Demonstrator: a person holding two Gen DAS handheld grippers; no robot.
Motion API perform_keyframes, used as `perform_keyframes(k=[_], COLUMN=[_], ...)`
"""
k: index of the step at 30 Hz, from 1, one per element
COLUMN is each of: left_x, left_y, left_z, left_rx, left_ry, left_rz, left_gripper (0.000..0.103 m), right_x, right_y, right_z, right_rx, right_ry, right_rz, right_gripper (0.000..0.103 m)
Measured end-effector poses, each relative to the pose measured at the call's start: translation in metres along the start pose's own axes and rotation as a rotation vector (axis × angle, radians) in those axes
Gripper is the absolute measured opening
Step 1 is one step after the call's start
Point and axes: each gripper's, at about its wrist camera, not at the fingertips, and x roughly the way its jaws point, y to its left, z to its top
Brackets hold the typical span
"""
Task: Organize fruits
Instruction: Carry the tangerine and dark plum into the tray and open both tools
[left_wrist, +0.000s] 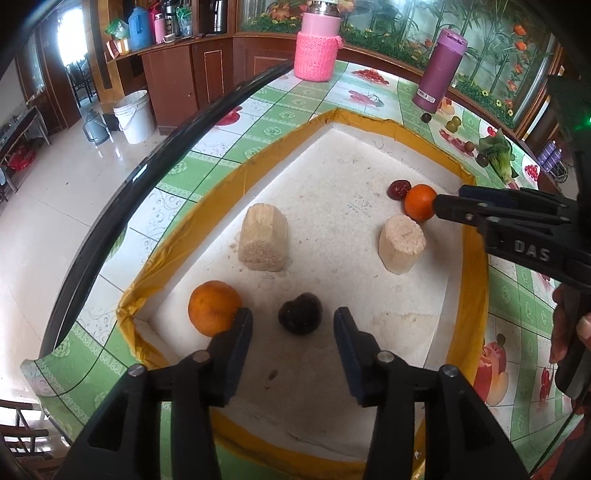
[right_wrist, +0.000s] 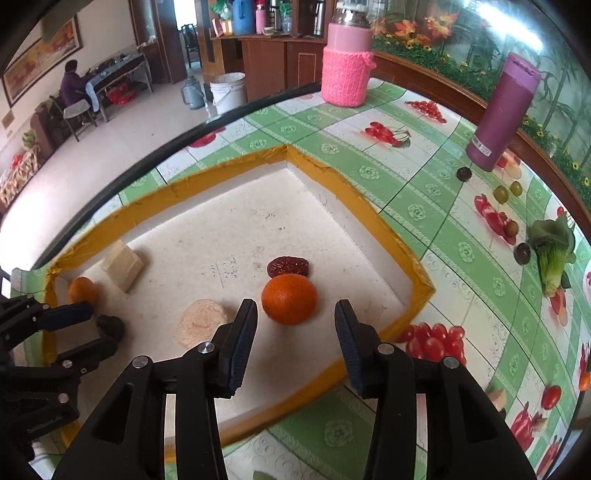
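Note:
A white foam tray with a yellow taped rim (left_wrist: 236, 177) (right_wrist: 354, 199) lies on the fruit-print tablecloth. My left gripper (left_wrist: 293, 317) stands open around a dark round fruit (left_wrist: 300, 314) (right_wrist: 110, 326), its pads clear of it. An orange (left_wrist: 214, 312) (right_wrist: 83, 291) sits just outside its left finger. My right gripper (right_wrist: 295, 310) (left_wrist: 448, 199) is open around a second orange (right_wrist: 289, 299) (left_wrist: 420, 202) without touching it. A red date (right_wrist: 288, 266) (left_wrist: 399, 189) lies right behind that orange. Two pale cut stalk pieces (left_wrist: 263, 238) (left_wrist: 402, 243) stand in the tray.
A jar in a pink knitted sleeve (left_wrist: 317, 44) and a purple bottle (left_wrist: 439, 70) stand beyond the tray. Small dark and green fruits (right_wrist: 501, 194) and a leafy vegetable (right_wrist: 552, 251) lie on the cloth to the right. The table edge (left_wrist: 147, 173) curves along the left.

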Motion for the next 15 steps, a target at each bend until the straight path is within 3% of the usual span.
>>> perform_keyframes(k=[4, 15], left_x=[-0.011, -0.033], left_y=[-0.002, -0.046], left_z=[0.0, 0.005], left_rx=[0.005, 0.079], left_ry=[-0.027, -0.096], left_rz=[0.026, 0.046], left_gripper=[0.064, 0.08], right_x=[-0.025, -0.075], right_y=[-0.002, -0.039], right_z=[-0.012, -0.083], right_rx=[0.015, 0.131], right_ry=[-0.035, -0.045], right_rz=[0.005, -0.027], right_gripper=[0.047, 0.051])
